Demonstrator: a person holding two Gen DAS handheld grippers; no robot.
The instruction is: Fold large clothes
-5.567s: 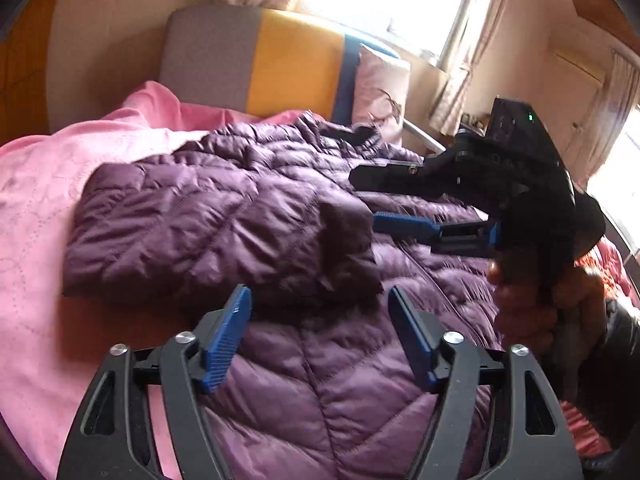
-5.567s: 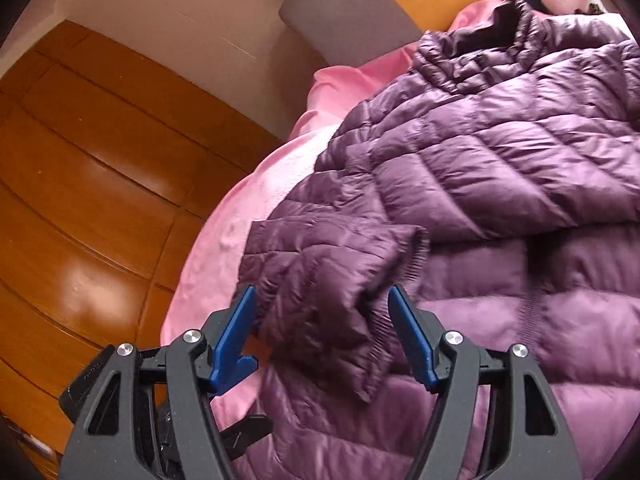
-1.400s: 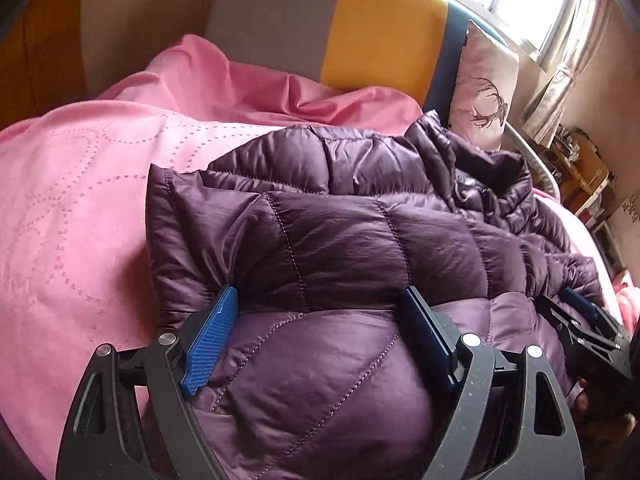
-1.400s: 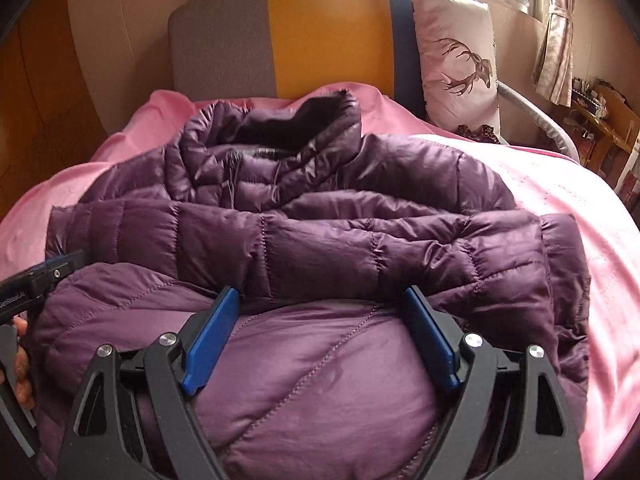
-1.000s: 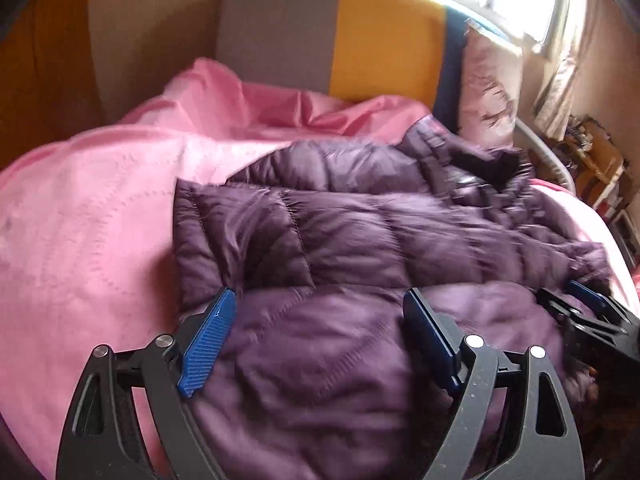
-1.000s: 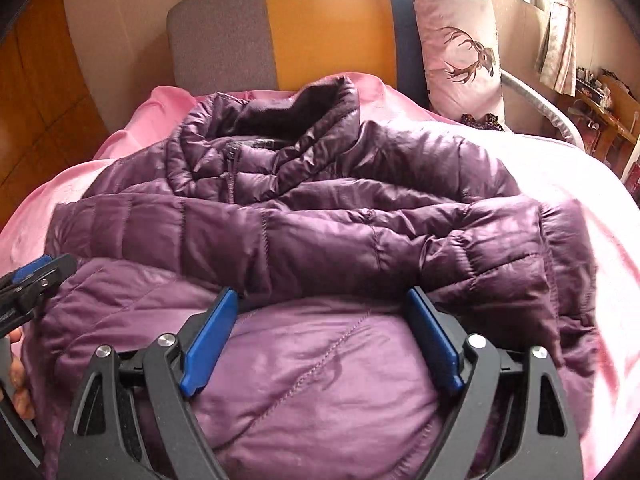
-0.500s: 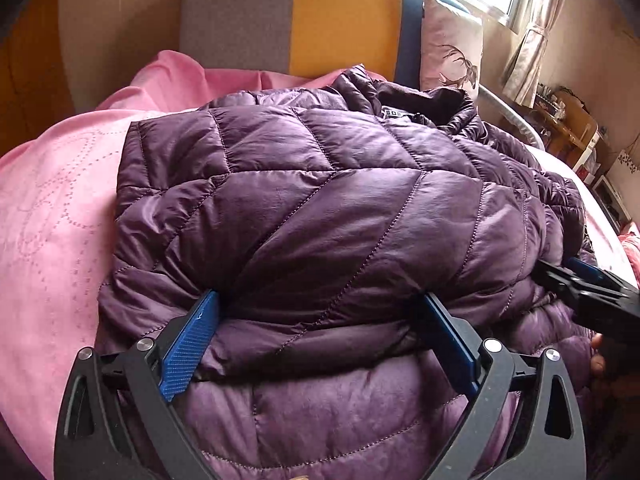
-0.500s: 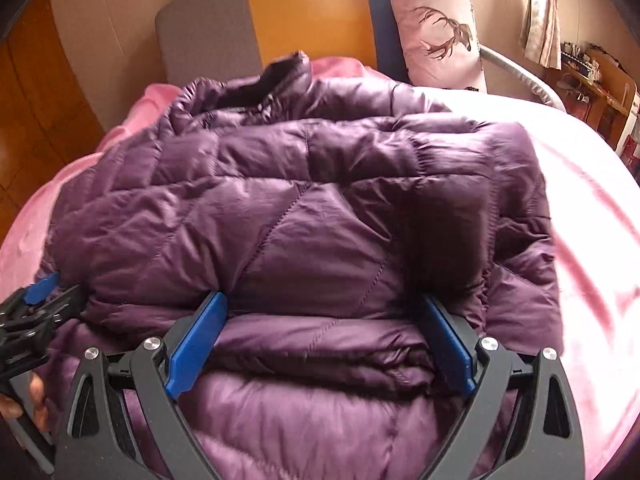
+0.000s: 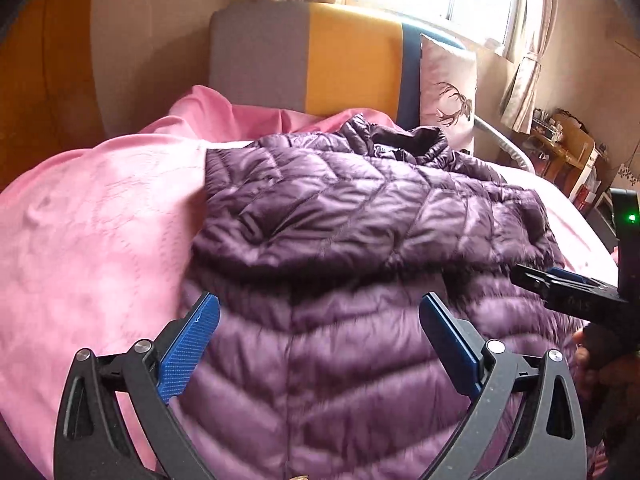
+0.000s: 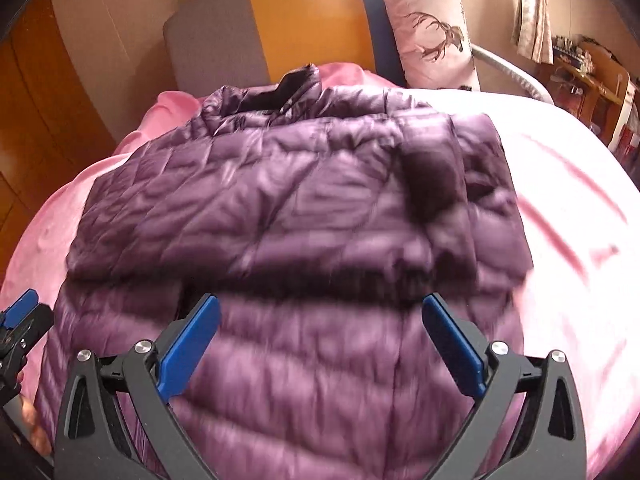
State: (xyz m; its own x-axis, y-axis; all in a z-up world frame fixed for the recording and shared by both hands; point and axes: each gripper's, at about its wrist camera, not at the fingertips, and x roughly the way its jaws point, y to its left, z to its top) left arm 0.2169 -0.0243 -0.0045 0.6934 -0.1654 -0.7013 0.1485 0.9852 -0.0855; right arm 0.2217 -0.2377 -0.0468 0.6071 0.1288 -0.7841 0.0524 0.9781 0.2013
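folded purple jacket [image 9: 360, 216] beyond opening right tongs [image 10: 320, 340]

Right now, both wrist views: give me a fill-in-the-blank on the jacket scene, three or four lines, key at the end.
1. The quilted jacket is ____ in colour.
2. It lies on a ____ bedspread.
3. The pillow against the headboard bears a ____ drawing.
4. The left gripper and right gripper have nothing between their ____ pads.

Missing words: purple; pink; deer; blue
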